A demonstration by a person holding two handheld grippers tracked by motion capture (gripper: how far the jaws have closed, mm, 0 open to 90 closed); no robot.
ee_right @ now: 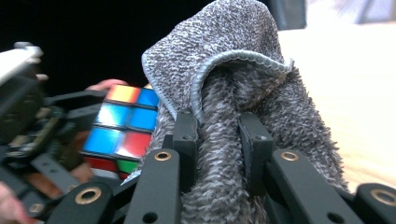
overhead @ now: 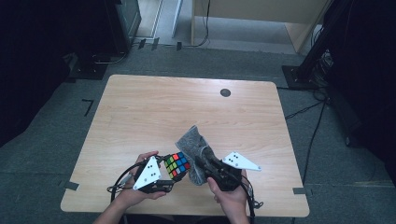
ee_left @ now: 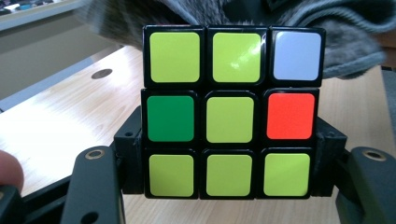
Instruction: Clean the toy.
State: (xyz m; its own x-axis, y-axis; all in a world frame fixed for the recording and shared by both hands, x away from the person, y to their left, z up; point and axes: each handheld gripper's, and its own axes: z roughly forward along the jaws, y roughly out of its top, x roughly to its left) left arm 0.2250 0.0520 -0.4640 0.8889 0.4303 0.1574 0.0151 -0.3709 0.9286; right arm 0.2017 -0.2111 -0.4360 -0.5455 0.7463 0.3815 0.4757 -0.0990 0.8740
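Left gripper fingers grasp the cube by two opposite sides, held off the worktop at its 6 o'clock edge, one face presented toward the cloth. Right gripper fingers are clenched on a bunched grey cloth, which lies against the cube's 3 o'clock side, evidently for wiping.

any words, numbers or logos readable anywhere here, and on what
No readable text, number or logo in any view.
Puzzle cube: plain colour stickers, no logo on the centre square facing the left gripper view.
Grey cloth: no tag or label in sight.
White three-cornered plates: small dark dots, not writing.
Table: bare wood grain, one round dark grommet, unmarked.
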